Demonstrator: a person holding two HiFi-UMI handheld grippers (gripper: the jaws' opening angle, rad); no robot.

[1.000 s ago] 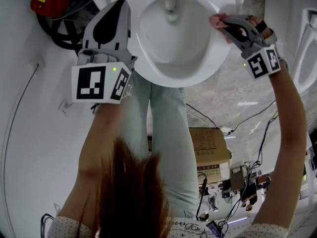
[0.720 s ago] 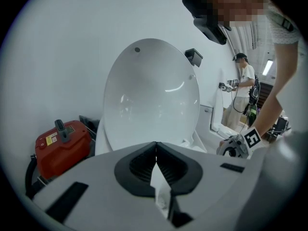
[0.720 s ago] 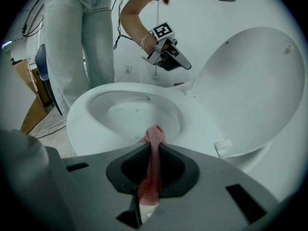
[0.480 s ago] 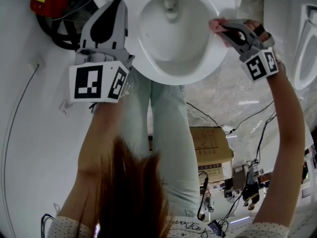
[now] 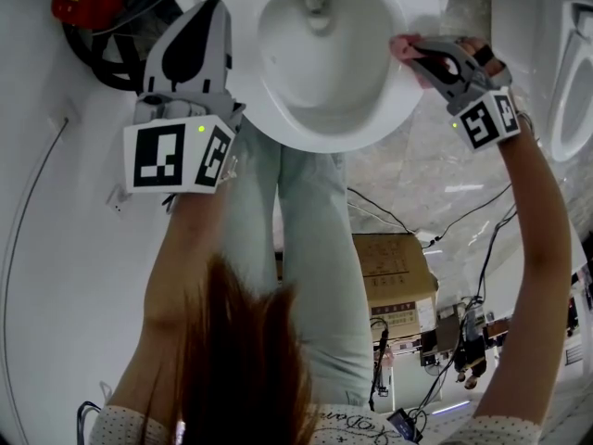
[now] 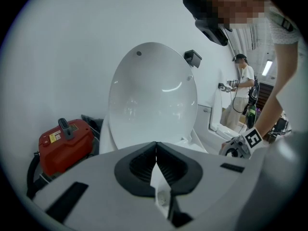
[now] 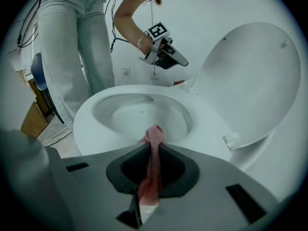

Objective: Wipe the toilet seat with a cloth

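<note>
Right gripper point(image 7: 153, 139) pinching a pink knitted cloth point(image 7: 150, 170) between its jaws, a bunched end sticking out past the tips. That end lies on the white oval toilet seat point(image 7: 91, 124), at about 3 o'clock of the bowl in the head view. White rounded lid point(image 7: 255, 81) raised, at 2 o'clock in the right gripper view. Left gripper point(image 6: 155, 150) jaws pressed together, nothing between them, off the seat at the bowl's 9 o'clock, pointing at the lid. Red plastic container point(image 6: 65, 143) on the floor at 8 o'clock in the left gripper view. Brown cardboard box point(image 5: 389, 276) at 5 o'clock in the head view.
</note>
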